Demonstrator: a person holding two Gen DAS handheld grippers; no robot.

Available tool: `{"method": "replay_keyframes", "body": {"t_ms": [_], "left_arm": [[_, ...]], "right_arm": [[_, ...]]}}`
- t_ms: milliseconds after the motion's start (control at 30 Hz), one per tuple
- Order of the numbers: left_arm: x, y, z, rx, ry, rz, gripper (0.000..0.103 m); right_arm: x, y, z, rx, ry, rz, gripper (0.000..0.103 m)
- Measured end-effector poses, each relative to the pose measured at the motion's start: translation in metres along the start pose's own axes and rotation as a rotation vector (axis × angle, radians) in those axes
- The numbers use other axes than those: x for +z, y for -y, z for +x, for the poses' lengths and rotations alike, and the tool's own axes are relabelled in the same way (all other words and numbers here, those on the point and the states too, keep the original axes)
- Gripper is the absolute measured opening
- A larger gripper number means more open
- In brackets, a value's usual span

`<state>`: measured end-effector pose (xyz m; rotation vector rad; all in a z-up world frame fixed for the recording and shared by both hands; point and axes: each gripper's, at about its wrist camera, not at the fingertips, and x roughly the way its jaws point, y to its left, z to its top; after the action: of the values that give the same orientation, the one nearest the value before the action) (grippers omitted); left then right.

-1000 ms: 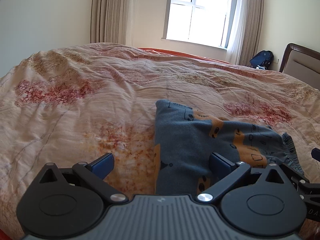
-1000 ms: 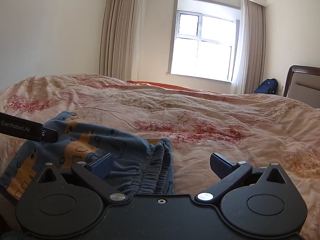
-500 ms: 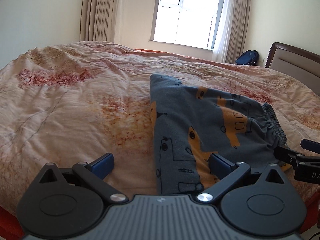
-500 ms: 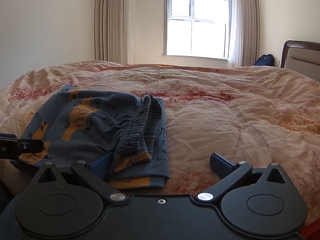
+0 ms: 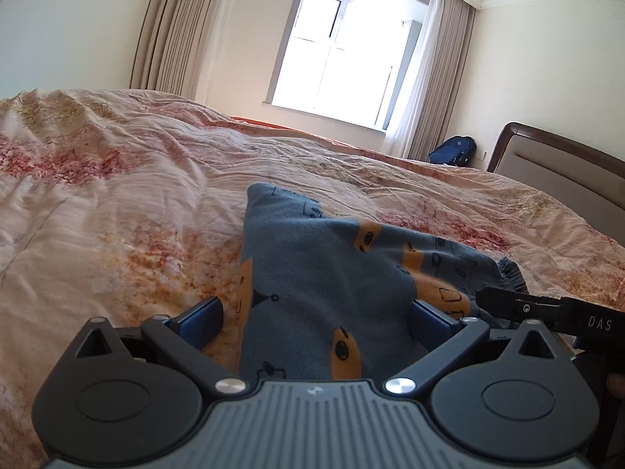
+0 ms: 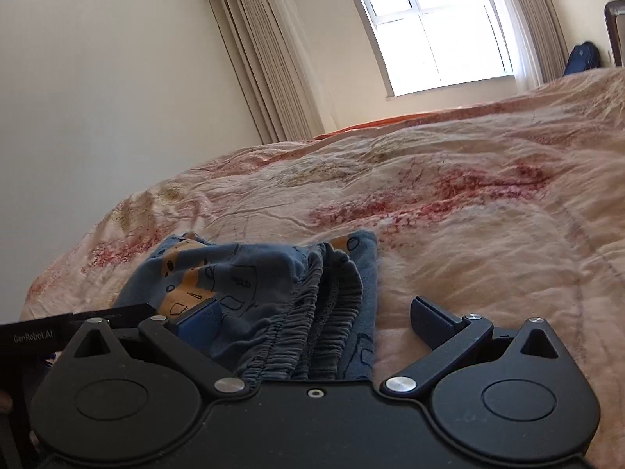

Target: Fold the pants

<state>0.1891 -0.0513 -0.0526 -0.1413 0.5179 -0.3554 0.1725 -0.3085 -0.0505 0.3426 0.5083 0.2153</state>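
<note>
The blue pants with orange prints point(image 5: 328, 273) lie folded into a compact bundle on the bed. In the left wrist view my left gripper point(image 5: 316, 322) is open, low at the near edge, with the bundle's left half between its fingers. In the right wrist view the gathered elastic waistband point(image 6: 312, 312) faces me, and my right gripper point(image 6: 316, 322) is open around the bundle's right end. The right gripper's finger also shows in the left wrist view point(image 5: 508, 303), and the left gripper's body in the right wrist view point(image 6: 74, 326).
A wrinkled pink floral quilt point(image 5: 117, 203) covers the whole bed. A padded headboard point(image 5: 566, 172) stands at the right. A window point(image 5: 336, 58) with curtains and a dark blue backpack point(image 5: 453, 150) lie beyond the far side.
Both grippers have dropped lower and pushed in closer to the folded pants; both cameras now tilt upward. The pants look more bunched up between the fingers. Both stay open.
</note>
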Motion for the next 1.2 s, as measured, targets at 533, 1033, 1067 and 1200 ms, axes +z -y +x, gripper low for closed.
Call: {"method": "replay_keyframes", "body": {"t_ms": [533,1033,1067,1200], "left_arm": [[-0.001,-0.006,-0.006,-0.001,0.016,-0.037,0.103],[0.002,-0.019,-0.009,-0.039,0.028,-0.133,0.102],[0.002,-0.019,-0.009,-0.043,0.026,-0.137,0.102],[0.004,-0.025,-0.012,-0.059,0.025,-0.179,0.102]], "right_arm": [[-0.026,-0.004,-0.002,-0.021,0.09,-0.017,0.103],[-0.031,-0.008,-0.002,-0.049,0.103,-0.026,0.103],[-0.031,-0.008,-0.002,-0.05,0.102,-0.026,0.103],[-0.03,-0.009,-0.003,-0.053,0.093,-0.024,0.102]]}}
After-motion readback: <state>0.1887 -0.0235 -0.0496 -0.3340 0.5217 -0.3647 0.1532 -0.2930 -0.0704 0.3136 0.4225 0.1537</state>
